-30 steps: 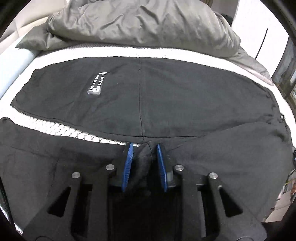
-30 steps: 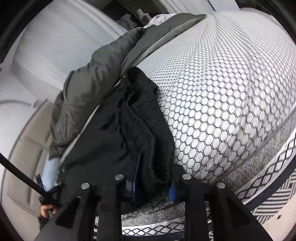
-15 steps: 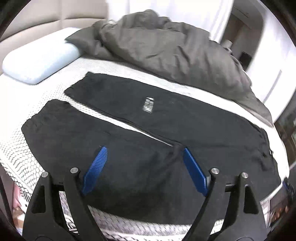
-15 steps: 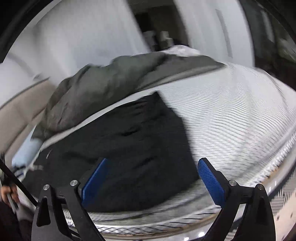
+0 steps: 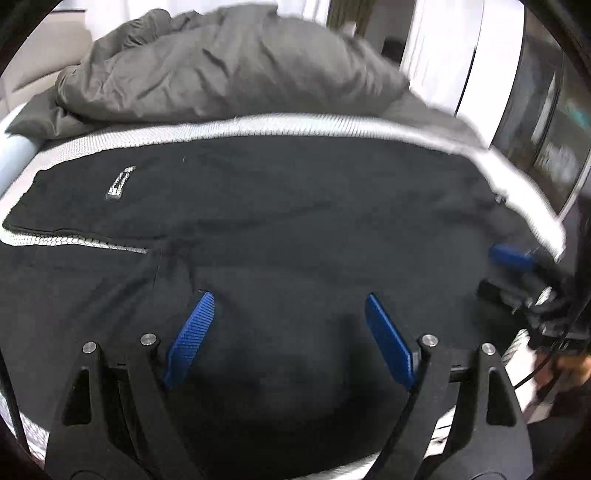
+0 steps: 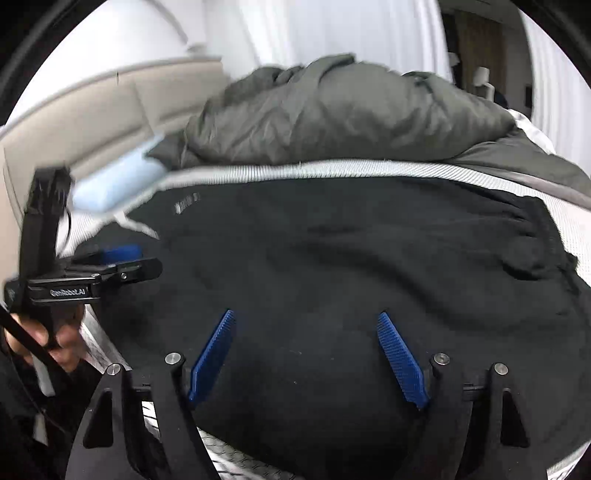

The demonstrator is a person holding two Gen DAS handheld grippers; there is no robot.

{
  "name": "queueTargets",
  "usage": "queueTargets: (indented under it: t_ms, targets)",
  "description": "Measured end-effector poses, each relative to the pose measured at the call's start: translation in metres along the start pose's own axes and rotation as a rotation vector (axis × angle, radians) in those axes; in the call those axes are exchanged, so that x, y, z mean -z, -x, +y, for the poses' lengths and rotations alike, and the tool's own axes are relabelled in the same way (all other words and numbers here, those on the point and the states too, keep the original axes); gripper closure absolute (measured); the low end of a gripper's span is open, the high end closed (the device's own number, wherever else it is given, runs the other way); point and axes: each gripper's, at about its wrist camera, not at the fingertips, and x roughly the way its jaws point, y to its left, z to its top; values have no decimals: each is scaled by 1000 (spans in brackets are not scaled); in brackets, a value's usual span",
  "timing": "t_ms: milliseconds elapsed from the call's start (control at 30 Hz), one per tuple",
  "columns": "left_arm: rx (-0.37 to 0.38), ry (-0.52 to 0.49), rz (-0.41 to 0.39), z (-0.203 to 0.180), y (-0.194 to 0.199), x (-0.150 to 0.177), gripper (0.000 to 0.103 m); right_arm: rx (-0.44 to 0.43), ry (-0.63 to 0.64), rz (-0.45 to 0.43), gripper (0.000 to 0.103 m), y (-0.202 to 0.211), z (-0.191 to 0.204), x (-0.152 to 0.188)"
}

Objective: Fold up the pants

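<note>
White honeycomb-mesh bedding [image 5: 258, 123] covers the bed under me, with pale curtains [image 6: 332, 29] behind.

My left gripper [image 5: 286, 339] hangs over the pants with its ribbed blue pads [image 5: 190, 338] spread wide and nothing between them. My right gripper [image 6: 306, 354] is also apart and empty, though its jaws are narrowing a little; its pads [image 6: 400, 360] are the same ridged blue plastic on black angular fingers. Each gripper shows at the edge of the other's view, and my hand [image 6: 55, 336] wraps the left handle.

Below both lie the pants [image 5: 295, 221], soft matte black fabric spread flat across the bed, softly wrinkled, with a small white printed label [image 5: 120, 182] on one leg. A strip of mesh shows between the two legs.

Behind the pants a rumpled grey duvet [image 5: 221, 70] is heaped, smooth and slightly shiny. Beside it sits a pale blue pillow [image 6: 114, 181] against a beige padded headboard [image 6: 74, 110].
</note>
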Motion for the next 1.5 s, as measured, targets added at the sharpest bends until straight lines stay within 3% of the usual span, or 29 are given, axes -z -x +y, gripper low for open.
queueTargets:
  t_ms: [67,133,167,267,333,400,467,533,567,700,733,867,1033,1133,1167,1200,1367,1433,1500]
  targets:
    - [-44,13,34,12,-12,10,21,76,4,43,26,-13,-8,9]
    - [54,36,-9,33,-2,19,23,167,-11,47,26,-12,-28,20]
    - [69,32,-13,40,2,22,24,208,-25,32,26,-5,-38,27]
    - [-48,22,-44,63,18,33,23,382,-106,11,26,16,-81,35]
    - [-35,76,-57,90,29,41,23,474,-174,11,26,32,-114,45]
    - [-37,128,-83,112,41,48,23,382,-249,-4,30,39,-131,48]
    - [-39,190,-106,136,57,55,23,361,-258,-12,29,43,-130,47]
    - [-67,276,-134,162,77,61,23,361,-273,-19,24,50,-124,43]
    - [-80,317,-147,178,86,64,23,345,-293,-35,14,55,-123,41]
    - [-149,558,-198,248,113,78,23,283,-436,-121,12,99,-139,64]
    - [-141,640,-193,267,115,84,23,272,-483,-136,12,108,-146,71]
    - [-68,798,-179,315,106,93,30,202,-628,-179,12,125,-163,96]
    - [-86,858,-177,345,92,79,40,108,-744,-191,12,125,-183,117]
    - [-103,954,-180,367,80,74,70,70,-790,-196,12,119,-196,121]
    - [-114,971,-187,372,77,73,95,52,-809,-203,12,118,-200,122]
    - [-127,976,-186,377,74,72,100,31,-828,-215,13,117,-205,123]
    - [-167,951,-211,377,71,68,101,16,-847,-249,18,120,-215,120]
    - [-172,954,-210,376,70,67,101,19,-844,-243,26,114,-221,116]
    - [-169,959,-212,375,68,64,101,33,-856,-217,43,103,-225,110]
